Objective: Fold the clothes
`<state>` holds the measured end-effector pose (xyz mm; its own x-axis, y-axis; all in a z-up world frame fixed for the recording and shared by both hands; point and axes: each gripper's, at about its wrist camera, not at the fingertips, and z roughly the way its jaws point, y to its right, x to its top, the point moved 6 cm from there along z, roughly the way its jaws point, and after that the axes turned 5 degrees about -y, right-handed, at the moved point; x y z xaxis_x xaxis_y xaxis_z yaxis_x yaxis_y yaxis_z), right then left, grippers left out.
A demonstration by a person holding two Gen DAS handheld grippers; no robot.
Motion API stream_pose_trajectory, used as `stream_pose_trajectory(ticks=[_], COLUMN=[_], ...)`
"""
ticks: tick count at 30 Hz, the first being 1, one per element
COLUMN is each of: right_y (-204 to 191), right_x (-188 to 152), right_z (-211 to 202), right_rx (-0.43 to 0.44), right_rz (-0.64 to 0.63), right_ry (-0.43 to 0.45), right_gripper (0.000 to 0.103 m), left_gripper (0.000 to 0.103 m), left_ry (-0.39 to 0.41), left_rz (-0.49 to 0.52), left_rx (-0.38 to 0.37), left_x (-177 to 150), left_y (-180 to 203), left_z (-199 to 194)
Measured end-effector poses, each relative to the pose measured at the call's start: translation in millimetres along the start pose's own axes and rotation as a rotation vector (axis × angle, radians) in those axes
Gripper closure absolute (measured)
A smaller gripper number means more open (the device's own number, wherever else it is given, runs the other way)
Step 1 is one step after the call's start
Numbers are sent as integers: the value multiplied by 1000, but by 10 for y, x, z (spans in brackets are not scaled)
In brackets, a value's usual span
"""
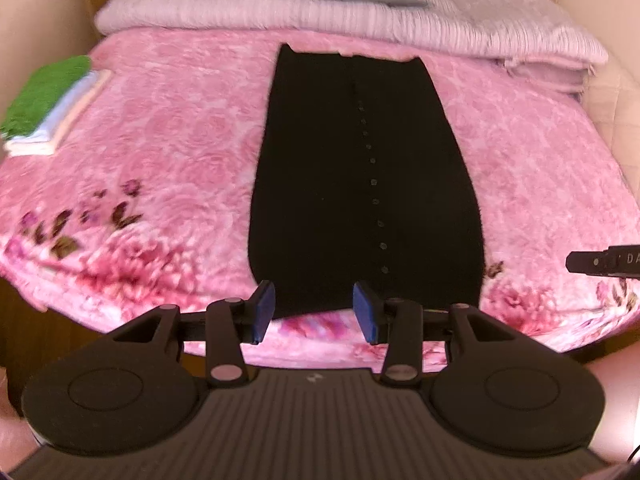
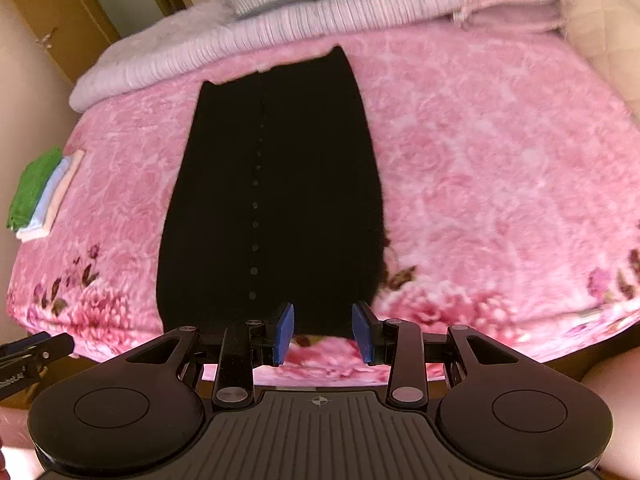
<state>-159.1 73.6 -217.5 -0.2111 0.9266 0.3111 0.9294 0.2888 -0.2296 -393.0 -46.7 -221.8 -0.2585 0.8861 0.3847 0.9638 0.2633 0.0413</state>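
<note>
A long black buttoned garment (image 1: 360, 184) lies flat on the pink flowered blanket (image 1: 160, 152), folded into a narrow strip with a row of buttons down its length. My left gripper (image 1: 314, 312) hangs open above the near hem's left part, nothing between its blue pads. In the right wrist view the same garment (image 2: 280, 200) stretches away from me, and my right gripper (image 2: 324, 332) is open over the near hem's right part, also holding nothing. The right gripper's tip (image 1: 600, 260) shows at the left view's right edge.
A stack of folded clothes, green on top (image 1: 44, 96), sits at the bed's left edge. A pale ribbed quilt (image 1: 320, 12) is piled along the far side. The bed's near edge (image 1: 320, 356) drops just below my fingers. Wooden doors (image 2: 60, 20) stand far left.
</note>
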Motion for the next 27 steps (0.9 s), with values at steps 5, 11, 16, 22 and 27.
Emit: stream_pose_trajectory(ticks=[5,11,16,22,27], right_y=[-119,-367,-525,-495,-457], right_x=[430,842,984,1293,1774], right_z=[484,941,1404,2073,2648], right_rx=[-34,-30,-5,17,51], right_rz=[45,78,54,66,39], right_ry=[-56,-68,-84,-103,-72], right_gripper=[66,67,66,66,67], left_gripper=[65,65,65,65,72], left_ry=[-68,-110,-130,-99,-41], left_rz=[76,145,182,156,152], left_rx=[-52,-117,-141,-168,-212], left_x=[530,1078,1385,1816,2291], left_y=[-154,-275,-313,-373,-434], left_z=[566,1098,1608,2222,2817])
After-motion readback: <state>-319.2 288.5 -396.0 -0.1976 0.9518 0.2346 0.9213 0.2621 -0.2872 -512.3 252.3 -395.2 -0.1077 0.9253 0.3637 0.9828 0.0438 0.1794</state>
